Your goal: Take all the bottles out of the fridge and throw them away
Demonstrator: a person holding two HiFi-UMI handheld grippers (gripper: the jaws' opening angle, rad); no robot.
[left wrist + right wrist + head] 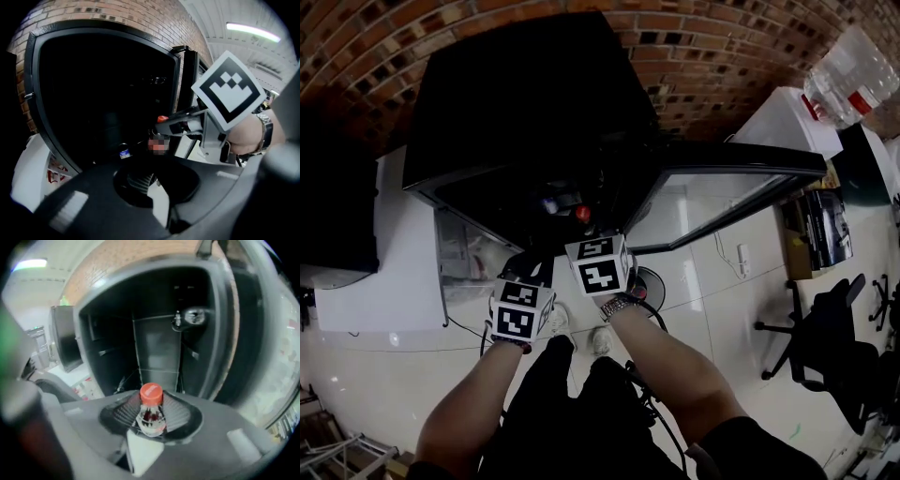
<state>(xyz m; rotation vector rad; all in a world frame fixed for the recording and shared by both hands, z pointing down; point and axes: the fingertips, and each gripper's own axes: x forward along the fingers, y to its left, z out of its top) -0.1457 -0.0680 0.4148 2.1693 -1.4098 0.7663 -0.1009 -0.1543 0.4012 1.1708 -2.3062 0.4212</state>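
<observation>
The black fridge [525, 94] stands open, its inside dark. My right gripper [151, 414] is shut on a small clear bottle with a red cap [151, 409], gripped at the neck between the ribbed pads just in front of the fridge opening [157, 348]. From the head view the red cap [583, 213] shows ahead of the right marker cube [600, 265]. A second bottle with a blue cap [123, 151] stands inside the fridge, low down. My left gripper [152, 177] sits beside the right one, a little further back, open with nothing between its jaws.
The fridge door [722, 202] swings out to the right. A white unit [394, 272] adjoins the fridge on the left. A big clear water jug [853, 75] rests on a white cabinet at top right, and an office chair [825, 328] stands on the pale floor.
</observation>
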